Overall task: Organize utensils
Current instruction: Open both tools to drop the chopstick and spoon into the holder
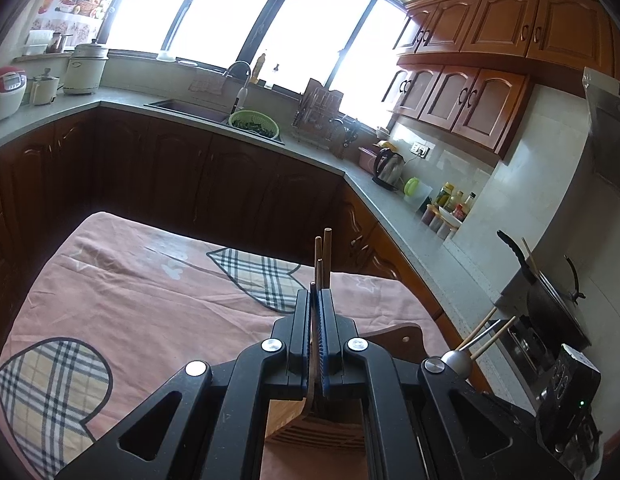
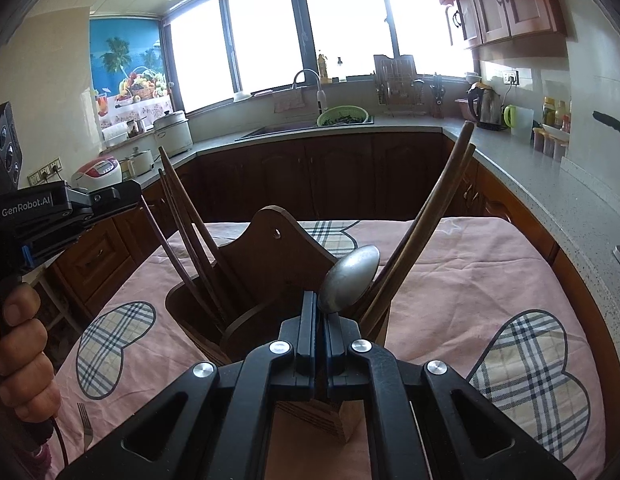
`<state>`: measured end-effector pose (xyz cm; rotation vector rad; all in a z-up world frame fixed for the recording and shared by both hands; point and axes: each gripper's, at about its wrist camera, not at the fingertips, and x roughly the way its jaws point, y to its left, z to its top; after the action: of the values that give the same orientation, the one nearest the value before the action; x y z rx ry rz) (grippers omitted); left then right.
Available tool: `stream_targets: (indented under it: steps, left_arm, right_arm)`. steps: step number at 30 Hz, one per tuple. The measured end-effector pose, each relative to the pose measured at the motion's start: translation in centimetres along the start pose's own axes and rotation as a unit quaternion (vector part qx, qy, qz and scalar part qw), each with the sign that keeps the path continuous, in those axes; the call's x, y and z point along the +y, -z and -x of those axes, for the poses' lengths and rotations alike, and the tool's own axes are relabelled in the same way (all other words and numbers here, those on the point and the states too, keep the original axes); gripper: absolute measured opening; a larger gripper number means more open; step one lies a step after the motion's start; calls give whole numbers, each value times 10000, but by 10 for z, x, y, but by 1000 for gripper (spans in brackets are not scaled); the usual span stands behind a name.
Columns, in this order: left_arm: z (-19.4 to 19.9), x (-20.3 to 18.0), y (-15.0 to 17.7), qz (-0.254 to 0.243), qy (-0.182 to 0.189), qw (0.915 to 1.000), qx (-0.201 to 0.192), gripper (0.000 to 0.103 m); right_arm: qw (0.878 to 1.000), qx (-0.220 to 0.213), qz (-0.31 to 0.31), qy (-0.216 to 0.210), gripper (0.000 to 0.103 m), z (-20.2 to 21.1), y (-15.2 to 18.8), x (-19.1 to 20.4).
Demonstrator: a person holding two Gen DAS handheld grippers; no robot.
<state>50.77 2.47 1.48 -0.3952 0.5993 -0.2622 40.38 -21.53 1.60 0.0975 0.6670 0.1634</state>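
Right gripper (image 2: 318, 312) clamps the metal spoon (image 2: 352, 274) over the brown wooden holder (image 2: 269, 264); left gripper (image 1: 314, 308) clamps a dark chopstick (image 1: 312, 320). A steel fork (image 2: 85, 426) remains on the cloth.

A utensil holder (image 2: 269, 256) stands on the table (image 2: 450, 264), chopsticks (image 2: 189, 216) in its left compartment, a fork (image 2: 85, 424) apparently lying front-left

A green colander (image 1: 253, 122) sits by the sink (image 1: 185, 109); a kettle (image 1: 388, 166) stands on the counter (image 1: 394, 216).
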Motion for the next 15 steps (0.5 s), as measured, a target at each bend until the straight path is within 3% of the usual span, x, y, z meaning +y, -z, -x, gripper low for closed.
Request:
stream_targets:
  steps: [6,8,13,15]
  left_arm:
    - [3,1,2,74,-17,10000,47,5]
    - [3,1,2,98,-24,9999,63,12]
    - [11,1,4,131,-55,9999,34,20]
    - [15,1,6,140,-66,9999,38,22]
  right_arm:
    - [9999,10,-154,-54,8,1,2,-5]
    - [9998,30,-193,-78,8,2,2,-5]
    - [9995,24,-280,-106,20,8,5,-6]
    - [9994,12,-322,-100,21,12,7,-6]
